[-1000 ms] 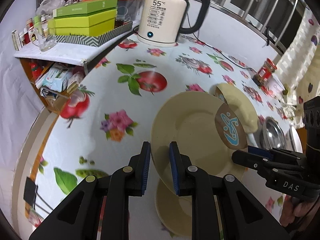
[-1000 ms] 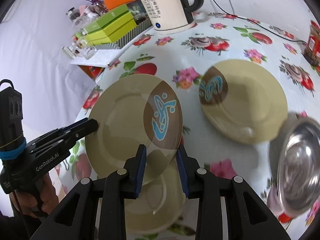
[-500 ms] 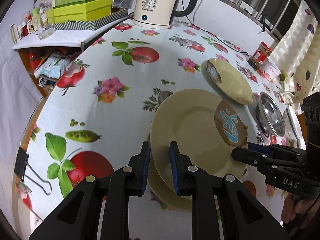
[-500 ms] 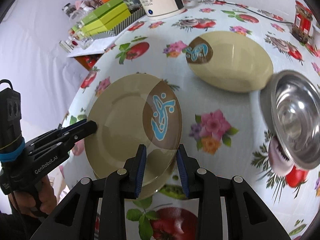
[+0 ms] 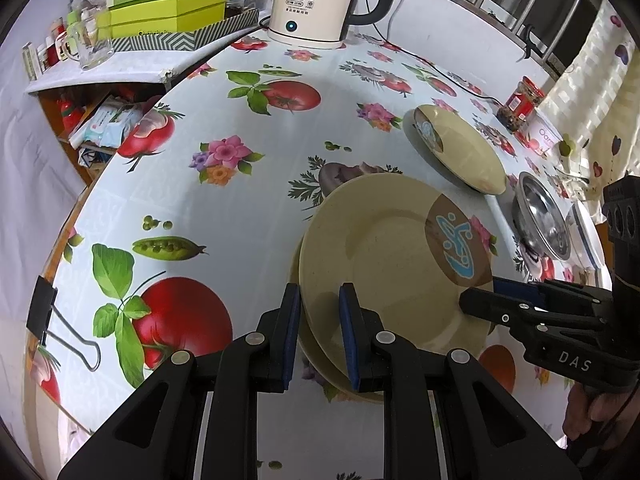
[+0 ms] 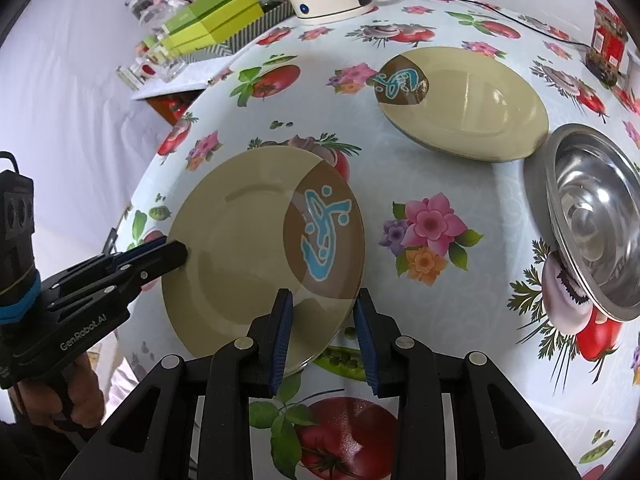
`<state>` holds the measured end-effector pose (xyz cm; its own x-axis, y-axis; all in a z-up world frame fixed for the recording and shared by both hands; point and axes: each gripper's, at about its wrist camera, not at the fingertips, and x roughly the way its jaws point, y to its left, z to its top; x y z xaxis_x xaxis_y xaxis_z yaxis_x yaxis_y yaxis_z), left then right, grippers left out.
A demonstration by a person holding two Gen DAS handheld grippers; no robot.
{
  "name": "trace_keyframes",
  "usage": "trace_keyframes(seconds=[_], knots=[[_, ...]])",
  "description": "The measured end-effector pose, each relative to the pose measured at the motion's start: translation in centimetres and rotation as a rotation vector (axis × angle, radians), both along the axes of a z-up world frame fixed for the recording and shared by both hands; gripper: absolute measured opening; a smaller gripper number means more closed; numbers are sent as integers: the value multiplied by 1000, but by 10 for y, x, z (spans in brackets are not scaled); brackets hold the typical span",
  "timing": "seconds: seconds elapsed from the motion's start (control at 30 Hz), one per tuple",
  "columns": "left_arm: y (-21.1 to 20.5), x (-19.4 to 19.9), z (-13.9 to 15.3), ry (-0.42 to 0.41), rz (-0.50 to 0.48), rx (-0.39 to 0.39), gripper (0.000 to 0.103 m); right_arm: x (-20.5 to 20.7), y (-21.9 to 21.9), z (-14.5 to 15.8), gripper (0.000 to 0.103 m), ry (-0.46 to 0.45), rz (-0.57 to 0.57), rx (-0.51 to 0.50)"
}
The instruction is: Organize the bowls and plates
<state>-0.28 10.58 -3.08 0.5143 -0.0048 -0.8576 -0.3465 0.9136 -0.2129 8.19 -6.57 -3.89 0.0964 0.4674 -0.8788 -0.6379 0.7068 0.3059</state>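
Observation:
A beige plate with a brown patch and blue fish (image 5: 384, 264) (image 6: 256, 248) lies on top of a second beige plate (image 5: 320, 354). My left gripper (image 5: 318, 336) straddles the top plate's near rim, jaws slightly parted. My right gripper (image 6: 324, 340) straddles the opposite rim, jaws wider apart than the rim. Each gripper shows in the other's view, the right (image 5: 476, 304) and the left (image 6: 172, 252). A third beige plate (image 5: 460, 148) (image 6: 468, 100) lies farther back. Steel bowls (image 5: 542, 220) (image 6: 596, 220) sit to the right.
The flowered tablecloth (image 5: 240, 200) covers the table. A white kettle (image 5: 320, 0) and green boxes (image 5: 168, 8) stand at the back. A red jar (image 5: 520, 104) is at the far right. A binder clip (image 5: 44, 308) holds the cloth at the left edge.
The plate held between both grippers has come down onto the lower plate. The right gripper's jaws have opened wider.

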Motion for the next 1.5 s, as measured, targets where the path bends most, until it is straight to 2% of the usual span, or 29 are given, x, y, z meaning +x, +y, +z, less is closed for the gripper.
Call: trace_keyframes(seconds=[0.4, 0.5, 0.7, 0.77, 0.83, 1.23, 1.5], knots=[[4, -6, -2, 0, 7, -15, 19, -2, 5, 0, 33, -27, 33, -22], [4, -6, 0, -7, 10, -12, 19, -1, 4, 2, 36, -32, 34, -18], [8, -5, -2, -7, 22, -12, 19, 2, -2, 12, 38, -82, 3, 0], [9, -4, -2, -7, 24, -16, 19, 3, -2, 14, 37, -92, 1, 5], [8, -5, -2, -9, 23, -21, 19, 2, 0, 14, 26, -98, 9, 7], [9, -8, -1, -11, 25, -26, 19, -5, 3, 12, 26, -106, 33, -9], [12, -12, 9, -33, 31, -11, 19, -4, -1, 16, 26, -97, 22, 21]])
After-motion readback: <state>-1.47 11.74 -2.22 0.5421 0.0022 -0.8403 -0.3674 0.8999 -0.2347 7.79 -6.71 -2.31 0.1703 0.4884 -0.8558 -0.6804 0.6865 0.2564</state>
